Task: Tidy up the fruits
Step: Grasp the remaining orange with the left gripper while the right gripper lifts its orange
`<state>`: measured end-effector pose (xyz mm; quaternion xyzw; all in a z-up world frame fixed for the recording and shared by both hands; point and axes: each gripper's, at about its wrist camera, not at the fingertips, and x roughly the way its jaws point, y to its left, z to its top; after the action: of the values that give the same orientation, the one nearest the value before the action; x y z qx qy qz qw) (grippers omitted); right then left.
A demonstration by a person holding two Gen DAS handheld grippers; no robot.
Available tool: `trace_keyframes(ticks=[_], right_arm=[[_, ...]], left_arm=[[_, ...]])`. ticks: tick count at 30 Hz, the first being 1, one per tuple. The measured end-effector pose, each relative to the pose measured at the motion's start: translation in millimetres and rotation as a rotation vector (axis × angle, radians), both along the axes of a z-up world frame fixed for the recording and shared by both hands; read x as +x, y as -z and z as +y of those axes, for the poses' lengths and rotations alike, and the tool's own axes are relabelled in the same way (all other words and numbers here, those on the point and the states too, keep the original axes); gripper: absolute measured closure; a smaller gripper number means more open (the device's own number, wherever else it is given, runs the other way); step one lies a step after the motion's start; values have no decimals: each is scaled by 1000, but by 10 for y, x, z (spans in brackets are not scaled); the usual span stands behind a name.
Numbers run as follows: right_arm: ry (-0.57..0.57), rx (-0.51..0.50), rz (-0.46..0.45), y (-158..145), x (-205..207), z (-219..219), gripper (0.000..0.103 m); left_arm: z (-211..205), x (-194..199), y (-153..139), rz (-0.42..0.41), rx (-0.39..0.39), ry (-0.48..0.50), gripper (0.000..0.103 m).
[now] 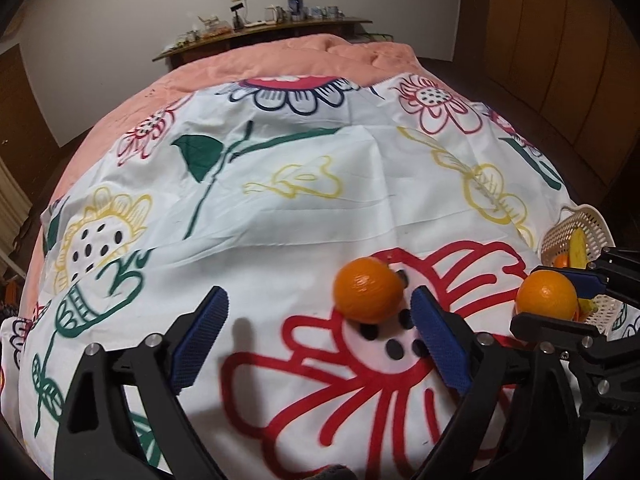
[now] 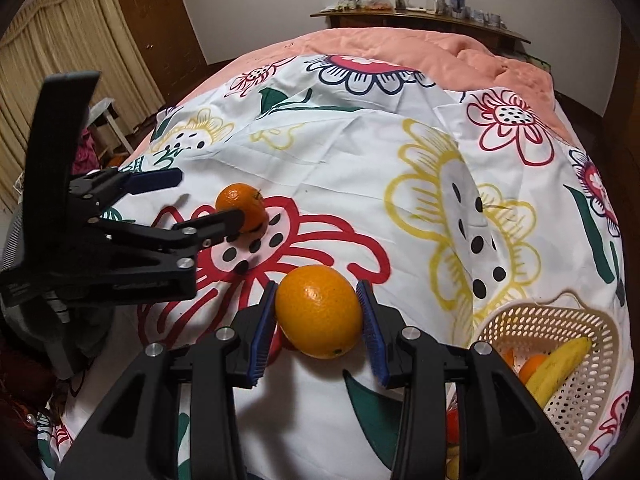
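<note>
My right gripper [image 2: 318, 312] is shut on a large orange [image 2: 319, 311] and holds it just above the flowered cloth; it also shows in the left wrist view [image 1: 547, 296]. A smaller orange [image 1: 368, 290] lies on the cloth on a red flower, just ahead of my open, empty left gripper [image 1: 316, 340], nearer its right finger. In the right wrist view this orange [image 2: 241, 213] sits by the left gripper's [image 2: 208, 196] lower finger. A cream basket [image 2: 560, 364] at the lower right holds a banana [image 2: 558, 370] and an orange [image 2: 534, 366].
The flowered cloth [image 1: 304, 216] covers a pink quilt [image 1: 280, 64] on a bed. The basket [image 1: 578, 232] stands at the cloth's right edge. A wooden shelf [image 1: 260, 36] with small items lies beyond the bed. Curtains [image 2: 60, 40] and a door [image 2: 160, 28] stand to the left.
</note>
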<state>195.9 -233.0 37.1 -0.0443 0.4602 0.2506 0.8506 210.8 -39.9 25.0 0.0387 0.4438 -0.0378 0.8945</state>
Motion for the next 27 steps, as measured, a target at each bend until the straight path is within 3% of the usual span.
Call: trace_keyframes(ticks=[9,14,27], right_arm=[[25,20,3,14,-13,-86,63],[31,23,0,4,-20,-83,63],[129,70,-17,-59,-90,-403,63]], left_arm=[[-38,152,141,78,-63,46,39],[-54,168,163,87,-119,95,62],[-14,96,117,57,-144,78,62]])
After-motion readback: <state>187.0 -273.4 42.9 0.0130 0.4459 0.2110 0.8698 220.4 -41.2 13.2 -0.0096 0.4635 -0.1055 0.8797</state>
